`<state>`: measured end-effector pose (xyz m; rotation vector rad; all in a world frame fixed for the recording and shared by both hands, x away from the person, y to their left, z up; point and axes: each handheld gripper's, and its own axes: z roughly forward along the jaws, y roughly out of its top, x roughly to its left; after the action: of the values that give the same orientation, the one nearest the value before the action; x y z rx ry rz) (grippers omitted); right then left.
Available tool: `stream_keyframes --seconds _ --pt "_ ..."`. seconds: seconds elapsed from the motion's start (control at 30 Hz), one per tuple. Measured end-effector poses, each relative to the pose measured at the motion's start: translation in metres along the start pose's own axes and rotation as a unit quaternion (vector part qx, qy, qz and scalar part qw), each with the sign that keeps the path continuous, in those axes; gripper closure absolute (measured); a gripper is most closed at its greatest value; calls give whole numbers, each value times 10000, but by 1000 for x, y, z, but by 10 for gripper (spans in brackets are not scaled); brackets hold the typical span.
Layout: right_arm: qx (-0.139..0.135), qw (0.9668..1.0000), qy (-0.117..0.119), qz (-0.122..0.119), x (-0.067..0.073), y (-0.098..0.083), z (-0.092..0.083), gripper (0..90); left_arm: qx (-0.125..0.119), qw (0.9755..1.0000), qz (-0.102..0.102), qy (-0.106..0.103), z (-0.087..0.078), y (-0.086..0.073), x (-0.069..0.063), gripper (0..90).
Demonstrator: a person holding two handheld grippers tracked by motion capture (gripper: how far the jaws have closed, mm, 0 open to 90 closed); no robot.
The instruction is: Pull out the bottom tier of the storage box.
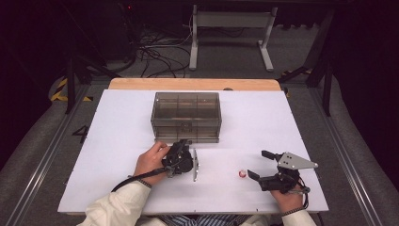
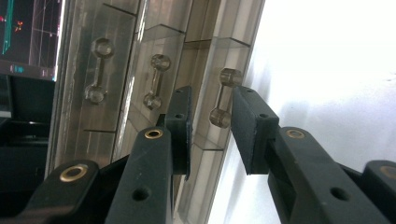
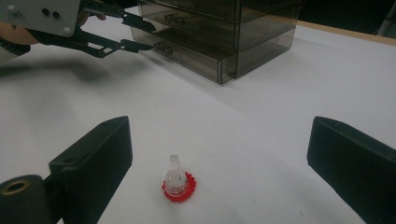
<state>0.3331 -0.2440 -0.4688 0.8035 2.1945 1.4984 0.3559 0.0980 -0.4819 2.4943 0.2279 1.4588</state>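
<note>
**Left gripper view: tongs bracket the drawer handle without a grip**

Left gripper view shows the left tongs [image 2: 211, 130] set either side of a clear bar handle [image 2: 225, 97] on the smoky drawer box [image 2: 140, 70], with a gap between each pad and the handle, so nothing is pinched yet. High view places that box [image 1: 186, 116] near the middle of the white desk [image 1: 117, 122], and the left tongs [image 1: 184, 146] at its lower front.

The right tongs [image 3: 219, 158] stand spread wide and hold nothing, and a small clear piece on a red base [image 3: 178, 185] sits on the desk between them.

The risks, as a judgement: the handle sits close to one pad and looks off-centre, so closing could catch only its edge and slip. The box appears light and unanchored, so a pull might drag the whole box forward instead of sliding the drawer. A careless sweep of the right tongs could tip the red-based piece.
</note>
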Motion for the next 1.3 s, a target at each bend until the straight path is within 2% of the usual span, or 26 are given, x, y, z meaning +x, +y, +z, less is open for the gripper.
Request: stream_keyframes --seconds 0.03,0.07,0.1,0.13,0.37,0.47,0.57,0.67,0.7,0.73,0.77,0.8,0.83,0.87,0.9,0.97,1.0,1.03,1.07,1.1,1.13,1.17,1.2,1.23,1.27,1.3 --pt "0 10000 0 0 0 0 0 72 0 10000 0 0 0 0 0 689" --pt "16 10000 -11 -7 0 0 0 72 -41 9998 -129 -150 -1 0 4 685" --pt "16 10000 -11 -7 0 0 0 72 -41 9998 -129 -150 -1 0 4 679" --pt "9 10000 -10 -4 0 0 0 72 -95 9994 -239 -240 -3 -1 7 670" --pt "15 10000 -9 -8 0 0 0 72 -318 9975 -440 -444 -9 -3 15 637" --pt "14 10000 -10 -10 0 0 0 72 -427 9951 -594 -668 -12 -3 20 617" --pt "18 10000 -8 -11 0 0 0 72 -470 9937 -686 -755 -13 -4 23 609" --pt "18 10000 -9 -11 0 0 0 72 -630 9886 -922 -1014 -15 -6 29 588" --pt "21 10000 -11 -12 0 0 0 72 -630 9886 -922 -1014 -15 -6 29 586" --pt "19 10000 -9 -16 0 0 0 72 -703 9854 -1051 -1137 -15 -7 32 586" --pt "19 10000 -9 -16 0 0 0 72 -703 9854 -1051 -1137 -15 -7 32 585" --pt "21 10000 -9 -19 0 0 0 72 -743 9821 -1168 -1276 -16 -8 36 567" --pt "19 10000 -7 -27 0 0 0 72 -772 9762 -1328 -1532 -15 -9 41 554" --pt "22 10000 -3 -28 0 0 0 72 -779 9727 -1435 -1652 -15 -10 43 540" --pt "22 10000 -3 -28 0 0 0 72 -779 9727 -1435 -1652 -15 -10 43 534" --pt "22 10000 -3 -32 0 0 0 72 -855 9670 -1575 -1811 -15 -12 48 532" --pt "24 10000 -3 -33 0 0 0 72 -916 9632 -1682 -1886 -15 -13 50 517" --pt "22 10000 -1 -35 0 0 0 72 -951 9616 -1709 -1926 -14 -13 52 517" --pt "22 10000 -1 -35 0 0 0 72 -951 9616 -1709 -1926 -14 -13 52 517" --pt "22 10000 -1 -35 0 0 0 72 -968 9590 -1783 -1978 -15 -14 54 517" --pt "30 10000 -6 -28 0 0 0 72 -1030 9532 -1911 -2107 -14 -16 57 518" --pt "28 10000 -6 -29 0 0 0 72 -1046 9507 -1970 -2153 -13 -17 59 518" --pt "25 10000 0 -28 0 0 0 72 -1046 9507 -1970 -2153 -13 -17 59 516" --pt "25 10000 0 -28 0 0 0 72 -1068 9477 -2048 -2203 -13 -19 61 516" --pt "30 10000 5 -26 0 0 0 72 -1132 9401 -2190 -2355 -12 -21 65 515" --pt "30 10000 5 -26 0 0 0 72 -1132 9401 -2190 -2355 -12 -21 65 516"
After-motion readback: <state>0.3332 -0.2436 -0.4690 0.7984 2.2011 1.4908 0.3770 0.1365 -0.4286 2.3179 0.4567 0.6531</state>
